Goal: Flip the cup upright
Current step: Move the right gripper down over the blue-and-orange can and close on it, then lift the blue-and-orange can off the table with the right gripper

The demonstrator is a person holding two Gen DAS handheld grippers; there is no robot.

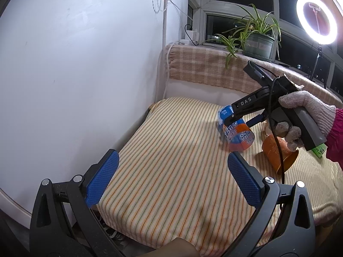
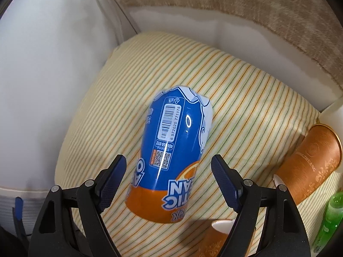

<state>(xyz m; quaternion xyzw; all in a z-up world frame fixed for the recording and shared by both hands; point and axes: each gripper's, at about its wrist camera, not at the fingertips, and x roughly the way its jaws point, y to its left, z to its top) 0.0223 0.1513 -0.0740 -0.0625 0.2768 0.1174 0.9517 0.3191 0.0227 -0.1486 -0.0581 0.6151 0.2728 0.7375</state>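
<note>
Both gripper fingers wide around cup

Striped cushion; cup and copper tube lying on it.

Blue-orange cup, striped cloth

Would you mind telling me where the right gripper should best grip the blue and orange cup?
Probably across the mid-body of the blue and orange cup, from above. It stands mouth down and tilted, and the open right gripper already straddles its walls, not touching.
</note>
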